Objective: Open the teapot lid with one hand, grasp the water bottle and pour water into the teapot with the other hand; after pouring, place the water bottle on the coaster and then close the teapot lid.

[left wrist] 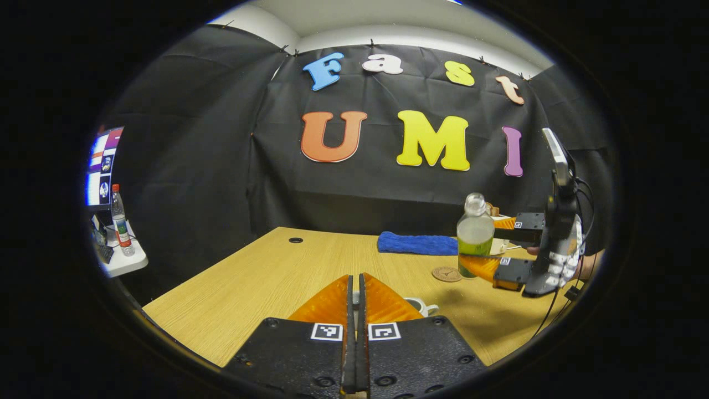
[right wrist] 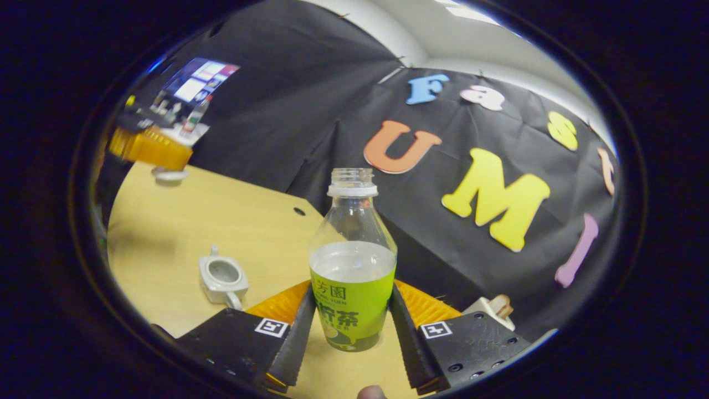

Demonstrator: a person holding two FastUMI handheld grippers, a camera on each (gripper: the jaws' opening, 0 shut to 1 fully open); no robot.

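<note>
The right gripper (right wrist: 350,324) has its jaws pinching the water bottle (right wrist: 353,260) low on its label, lifted off the bench (right wrist: 166,238). The bottle is uncapped, upright and about half full. The teapot (right wrist: 222,280) sits open on the bench to its left, its opening small. The left gripper (left wrist: 355,299) has its jaws pressed together; in the right gripper view the teapot lid (right wrist: 169,175) hangs under its tip, seemingly pinched by the knob, well apart from the pot.

The likely trouble is spilling. With the grip so low, the bottle could swivel between the jaws as it tips, and a fast tilt would send water past the narrow opening onto the bench. The lid is held by a thin pinch and might slip. The coaster (left wrist: 446,274) lies almost under the bottle, near the blue cloth (left wrist: 418,244); a tilted set-down could topple the open bottle.
</note>
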